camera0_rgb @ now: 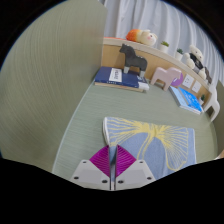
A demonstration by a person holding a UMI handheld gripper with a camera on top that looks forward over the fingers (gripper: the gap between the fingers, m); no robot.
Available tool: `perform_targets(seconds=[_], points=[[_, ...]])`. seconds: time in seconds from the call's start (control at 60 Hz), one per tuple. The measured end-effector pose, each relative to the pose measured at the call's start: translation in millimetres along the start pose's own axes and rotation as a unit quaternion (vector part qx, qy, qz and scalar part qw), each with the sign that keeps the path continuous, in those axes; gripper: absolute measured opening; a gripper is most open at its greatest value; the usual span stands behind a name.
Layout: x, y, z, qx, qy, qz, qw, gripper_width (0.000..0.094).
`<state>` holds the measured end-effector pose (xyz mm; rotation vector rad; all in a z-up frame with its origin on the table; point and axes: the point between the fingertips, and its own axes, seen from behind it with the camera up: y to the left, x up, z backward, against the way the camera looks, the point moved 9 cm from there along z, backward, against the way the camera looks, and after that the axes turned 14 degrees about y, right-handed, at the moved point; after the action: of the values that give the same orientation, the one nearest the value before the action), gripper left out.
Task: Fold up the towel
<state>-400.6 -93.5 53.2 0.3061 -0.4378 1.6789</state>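
A pale blue towel [160, 140] with a yellow line pattern lies flat on the greenish mat floor [60, 110], just ahead of my fingers and a little to their right. My gripper [113, 160] hangs above the towel's near left part. Its magenta pads [102, 160] meet with almost no gap between them. I see no cloth pinched between the pads. The towel's near edge is hidden behind the fingers.
A low wooden shelf [150, 55] stands beyond the towel with soft toys [140, 37] on top. Books [116, 78] and a booklet [186, 97] lie on the floor in front of it. A curtain hangs behind. Open mat floor lies to the left.
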Motion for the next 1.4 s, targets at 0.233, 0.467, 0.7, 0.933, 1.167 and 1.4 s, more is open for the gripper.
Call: perform_targets(seconds=[0.233, 0.467, 0.7, 0.933, 1.167, 1.4], points=[[25.6, -69.1, 61.1, 0.007, -0.055, -0.002, 0.998, 0.0036], [29.3, -217.3, 101.9, -0.032, -0.084, -0.016, 0.996, 0.0040], [-33.2, -307.6, 35.7, -0.022, -0.023, -0.015, 0.999, 0.0378], [-50.9, -323.8, 64.8, 0.002, -0.041, -0.033, 0.999, 0.0759], [-43.2, -331.8, 165.2, 0.002, -0.098, -0.054, 0.994, 0.0771], [-70.7, -329.6, 252.1, 0.000, -0.148, -0.081, 0.986, 0.0770]])
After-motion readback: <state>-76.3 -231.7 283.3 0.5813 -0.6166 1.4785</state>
